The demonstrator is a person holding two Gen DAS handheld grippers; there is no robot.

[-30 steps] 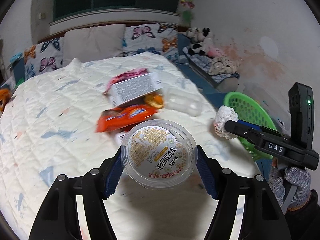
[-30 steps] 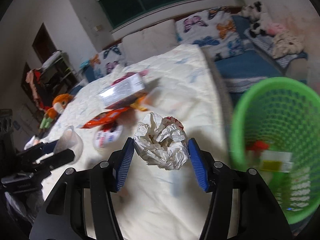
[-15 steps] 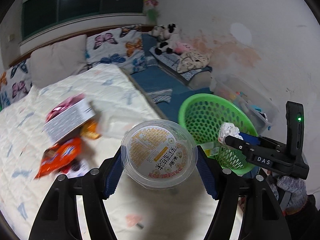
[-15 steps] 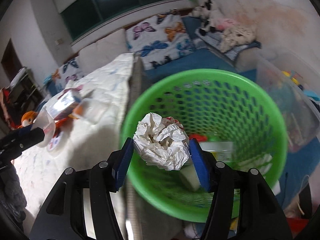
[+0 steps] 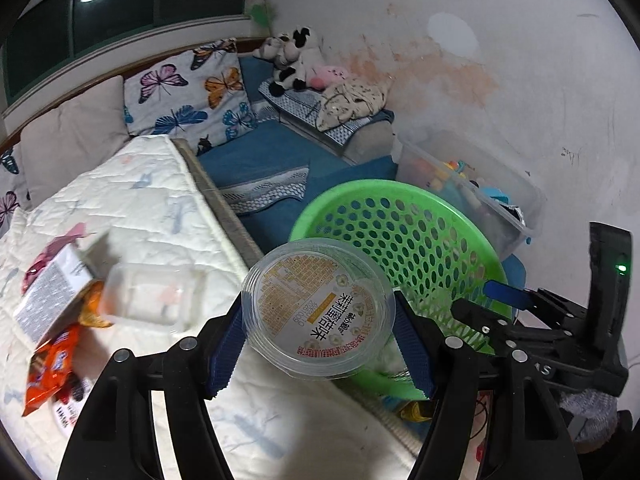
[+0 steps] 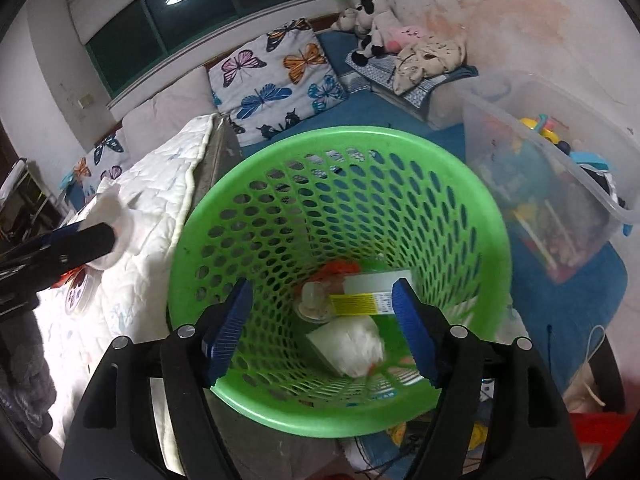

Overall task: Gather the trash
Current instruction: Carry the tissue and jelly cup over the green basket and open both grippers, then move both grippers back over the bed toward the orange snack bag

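- Right wrist view: right gripper [image 6: 324, 330] poised directly above green basket [image 6: 200, 216], jaws just opened and standing apart with nothing between them.
- Crumpled white paper [image 6: 348, 346] lying below and between the blue pads, inside the basket and clear of both; blurred, so possibly not yet at rest.
- Also in the basket, ahead of the pads: white carton with yellow label [image 6: 366, 298], small clear cup [image 6: 314, 300], orange scrap [image 6: 340, 268]. Remaining contents too blurred to name.
- Left wrist view: left gripper [image 5: 320, 334] clamped by both pads on round clear-plastic lid [image 5: 318, 308] with printed label, held over the mattress edge, near rim of the basket just ahead and to the right.
- Risk, judged: lid released too early, short of the rim, likely to drop into the gap between white quilt [image 5: 132, 196] and basket; cause, lid not yet centred over the opening.
- Risk, judged: the two grippers close together at the basket mouth; contact possible if the left one advances before the right one clears.
- Risk, judged: light basket possibly tipped by a knock on its rim.
- Left of the left gripper, on the quilt: clear plastic tray [image 5: 150, 298], grey-and-white box [image 5: 50, 294], orange snack packet [image 5: 50, 362], all uncollected.
- Right of the basket: clear storage bin [image 6: 548, 128] holding coloured toys.
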